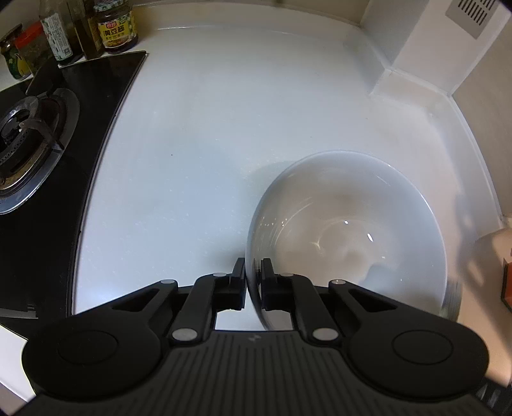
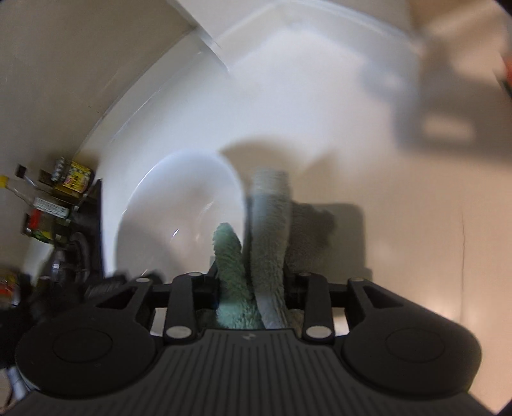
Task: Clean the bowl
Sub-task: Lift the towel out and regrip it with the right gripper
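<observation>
A white bowl (image 1: 345, 230) sits low on the white counter (image 1: 208, 134), tipped toward me in the left wrist view. My left gripper (image 1: 253, 272) is shut on the bowl's near rim, one finger outside the wall and one inside. In the right wrist view the same bowl (image 2: 179, 208) lies left of centre, blurred. My right gripper (image 2: 252, 281) is shut on a pale green fluffy cloth (image 2: 265, 243). The cloth straddles the bowl's right rim, one fold inside the bowl and one outside.
A black gas hob (image 1: 48, 134) with a burner fills the left side. Jars and bottles of condiments (image 1: 115, 25) stand behind it. A tiled wall corner (image 1: 416, 57) rises at the back right. An orange object (image 1: 507, 281) shows at the right edge.
</observation>
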A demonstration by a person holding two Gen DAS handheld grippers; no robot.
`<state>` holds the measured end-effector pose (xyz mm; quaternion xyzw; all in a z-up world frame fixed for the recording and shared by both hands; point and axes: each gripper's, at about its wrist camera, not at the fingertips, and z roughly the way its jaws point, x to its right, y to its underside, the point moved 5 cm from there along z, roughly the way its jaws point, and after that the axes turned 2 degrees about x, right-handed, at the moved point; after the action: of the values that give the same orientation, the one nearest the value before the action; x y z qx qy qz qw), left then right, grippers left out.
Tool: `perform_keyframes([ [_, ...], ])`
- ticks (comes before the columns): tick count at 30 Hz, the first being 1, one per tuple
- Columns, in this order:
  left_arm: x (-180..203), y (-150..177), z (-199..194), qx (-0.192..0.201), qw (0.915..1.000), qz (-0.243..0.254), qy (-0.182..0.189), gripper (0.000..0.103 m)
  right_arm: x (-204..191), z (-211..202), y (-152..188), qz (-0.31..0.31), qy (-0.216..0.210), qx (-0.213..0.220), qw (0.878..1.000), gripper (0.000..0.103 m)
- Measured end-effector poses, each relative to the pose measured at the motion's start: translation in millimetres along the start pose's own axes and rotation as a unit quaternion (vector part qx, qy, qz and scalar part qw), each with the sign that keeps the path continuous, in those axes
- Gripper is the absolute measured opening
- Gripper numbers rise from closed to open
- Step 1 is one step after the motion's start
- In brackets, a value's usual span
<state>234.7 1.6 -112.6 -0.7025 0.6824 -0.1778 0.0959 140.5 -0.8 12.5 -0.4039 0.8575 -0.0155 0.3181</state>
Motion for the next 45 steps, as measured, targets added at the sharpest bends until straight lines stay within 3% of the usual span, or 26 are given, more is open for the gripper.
perform_keyframes([
  [4,4.3,2.6,-0.5,-0.002,0.9999,0.015,0.004,0.009,-2.4,-5.2,14.4,-0.009,0.0,0.006,1.0,0.034],
  [9,10.9,10.3,-2.3,-0.009,0.9991,0.038,0.015,0.023,5.9,-2.4,-15.3,-0.05,0.007,0.021,0.999,0.025],
  [15,9.5,11.3,-2.7,-0.009,0.9992,0.034,0.017,0.024,-7.4,23.5,-54.2,-0.136,0.028,0.016,0.99,0.021],
  [19,8.1,11.5,-2.4,-0.006,0.9997,0.023,0.011,0.021,-8.7,30.3,-62.6,-0.124,0.028,0.002,0.992,0.026],
  [25,7.1,10.2,-1.4,-0.007,0.9997,0.02,0.007,0.015,7.7,-1.0,-54.0,-0.085,-0.015,0.021,0.996,0.035],
  [32,9.3,11.2,-1.1,-0.01,0.9996,0.024,0.007,0.015,20.1,-20.7,-37.5,-0.074,-0.03,0.034,0.996,0.036],
  [33,9.1,11.0,-1.0,-0.011,0.9996,0.025,0.008,0.015,19.3,-21.8,-35.0,-0.076,-0.034,0.037,0.996,0.035],
  [34,8.8,10.7,-0.8,-0.011,0.9996,0.025,0.009,0.015,16.7,-24.0,-33.5,-0.084,-0.033,0.044,0.995,0.025],
  [37,8.6,10.1,-0.1,-0.012,0.9995,0.027,0.011,0.015,-0.6,-36.9,-35.0,-0.132,-0.011,0.088,0.987,0.014],
  [39,8.4,10.6,0.4,-0.011,0.9995,0.028,0.011,0.015,-8.4,-45.9,-39.3,-0.158,-0.012,0.116,0.98,0.013],
  [45,8.0,11.9,1.8,-0.009,0.9995,0.027,0.013,0.015,-36.9,-43.3,-57.2,-0.171,-0.082,0.126,0.974,0.012],
])
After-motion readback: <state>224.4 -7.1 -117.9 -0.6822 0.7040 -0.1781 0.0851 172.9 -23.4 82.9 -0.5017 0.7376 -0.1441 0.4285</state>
